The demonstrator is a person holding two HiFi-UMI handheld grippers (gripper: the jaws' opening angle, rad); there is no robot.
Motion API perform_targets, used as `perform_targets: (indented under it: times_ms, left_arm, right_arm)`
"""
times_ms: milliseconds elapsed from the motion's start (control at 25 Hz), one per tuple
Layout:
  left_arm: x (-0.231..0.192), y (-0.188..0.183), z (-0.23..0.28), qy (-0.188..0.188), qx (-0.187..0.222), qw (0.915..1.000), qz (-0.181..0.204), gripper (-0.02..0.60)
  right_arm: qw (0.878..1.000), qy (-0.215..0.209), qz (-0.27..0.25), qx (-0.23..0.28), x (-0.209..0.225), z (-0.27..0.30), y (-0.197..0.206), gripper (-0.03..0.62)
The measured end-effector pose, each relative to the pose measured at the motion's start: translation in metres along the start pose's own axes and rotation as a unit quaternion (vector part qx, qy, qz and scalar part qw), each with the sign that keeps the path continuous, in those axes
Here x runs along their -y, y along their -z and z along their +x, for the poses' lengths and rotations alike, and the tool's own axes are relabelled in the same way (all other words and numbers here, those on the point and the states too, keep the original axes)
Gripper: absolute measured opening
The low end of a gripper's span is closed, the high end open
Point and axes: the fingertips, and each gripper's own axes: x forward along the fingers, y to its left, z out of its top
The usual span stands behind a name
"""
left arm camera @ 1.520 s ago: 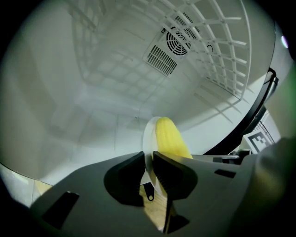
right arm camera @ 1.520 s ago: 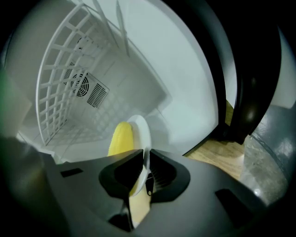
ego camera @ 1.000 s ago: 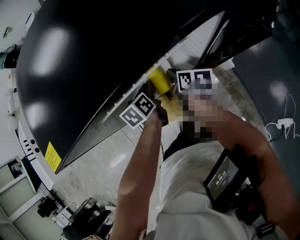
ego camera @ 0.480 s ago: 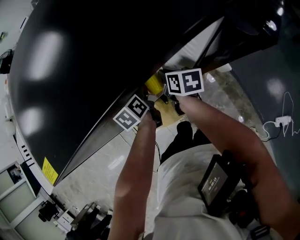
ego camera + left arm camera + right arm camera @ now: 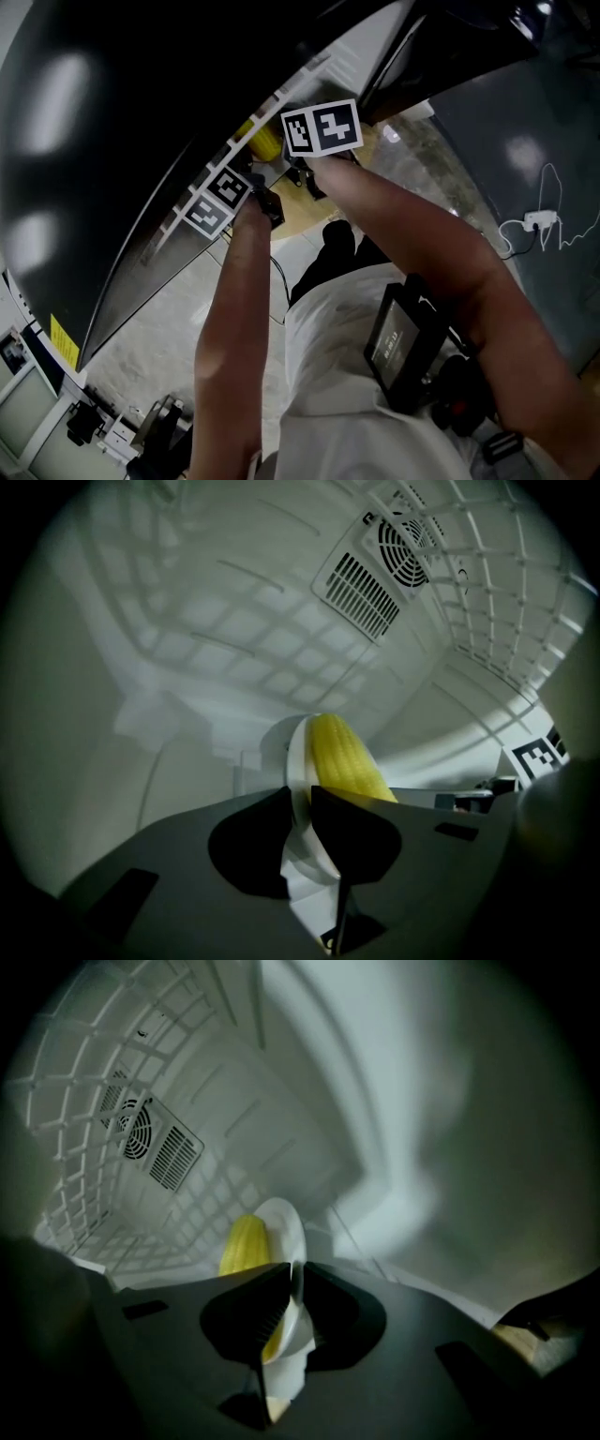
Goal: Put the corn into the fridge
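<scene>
In the head view, the left gripper and right gripper hold the corn at the fridge opening, further up-left than a second ago. The left gripper view shows jaws clamped on the rim of a white plate bearing the corn, inside the fridge but not yet set down. The right gripper view shows a like pinch on the opposite rim.

A white plate carries the corn — the yellow cob lies directly on it. Higher up inside the fridge runs a wire shelf.
</scene>
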Motion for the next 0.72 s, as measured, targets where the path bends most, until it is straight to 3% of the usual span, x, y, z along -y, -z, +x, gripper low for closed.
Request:
perform_targets:
  times_ms: [360, 720]
  left_arm:
    - [-0.007, 0.004, 0.004, -0.025, -0.009, 0.9995, 0.015, 0.048]
    - [-0.006, 0.009, 0.005, -0.018, -0.009, 0.9994, 0.029, 0.060]
  right_arm:
    - [1.000, 0.008, -0.009, -0.009, 0.001, 0.003, -0.002, 0.043]
    - [0.999, 0.026, -0.021, -0.019, 0.006, 0.002, 0.004, 0.043]
